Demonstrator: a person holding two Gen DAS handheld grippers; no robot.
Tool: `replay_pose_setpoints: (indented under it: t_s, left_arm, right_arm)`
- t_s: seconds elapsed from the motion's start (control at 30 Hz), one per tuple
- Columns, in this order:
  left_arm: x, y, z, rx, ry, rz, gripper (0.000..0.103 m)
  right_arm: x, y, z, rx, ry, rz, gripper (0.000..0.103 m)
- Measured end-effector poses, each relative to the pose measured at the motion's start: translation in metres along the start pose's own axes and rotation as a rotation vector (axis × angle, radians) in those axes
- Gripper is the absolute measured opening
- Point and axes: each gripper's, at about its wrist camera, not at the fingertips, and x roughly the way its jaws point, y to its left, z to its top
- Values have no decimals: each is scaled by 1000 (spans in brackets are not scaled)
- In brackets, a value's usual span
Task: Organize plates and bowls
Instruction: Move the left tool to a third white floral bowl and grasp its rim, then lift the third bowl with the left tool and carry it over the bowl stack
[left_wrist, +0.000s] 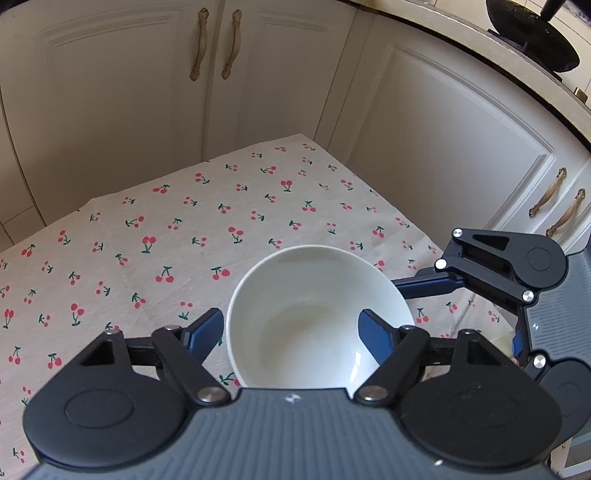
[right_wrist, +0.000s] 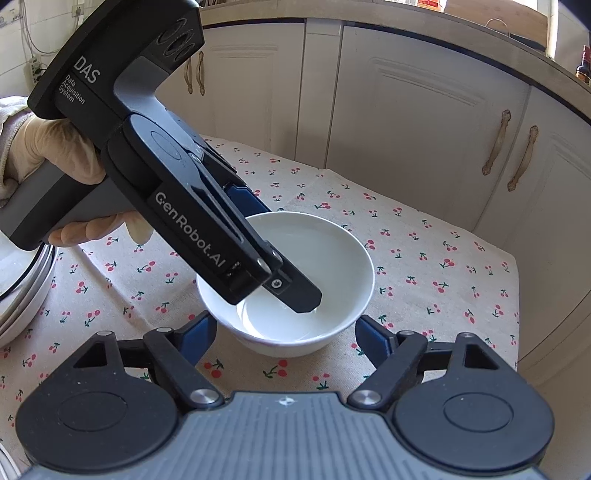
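Note:
A white bowl (left_wrist: 317, 314) stands upright on the cherry-print tablecloth (left_wrist: 147, 236); it also shows in the right wrist view (right_wrist: 332, 266). My left gripper (left_wrist: 291, 332) is open and straddles the bowl's near-left rim, one finger outside the wall and one inside. In the right wrist view the left gripper (right_wrist: 295, 291) reaches down into the bowl from the left. My right gripper (right_wrist: 284, 332) is open and empty, just short of the bowl's near side, and shows at the right edge of the left wrist view (left_wrist: 461, 273).
A stack of white plates and bowls (right_wrist: 22, 295) stands at the table's left edge. White cabinet doors (left_wrist: 424, 140) close in behind the table and to its right. A dark pan (left_wrist: 532, 33) sits on the counter above.

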Motion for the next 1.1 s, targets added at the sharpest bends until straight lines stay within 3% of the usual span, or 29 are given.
replay_pose_setpoints:
  t_s: [0.7, 1.1]
  left_arm:
    - [-6, -7, 0, 14, -1, -29, 78]
    - [-44, -36, -9, 34, -35, -54, 78]
  right_arm:
    - [-2, 4, 0, 1, 15, -14, 85]
    - [-46, 25, -4, 5, 10, -38, 85]
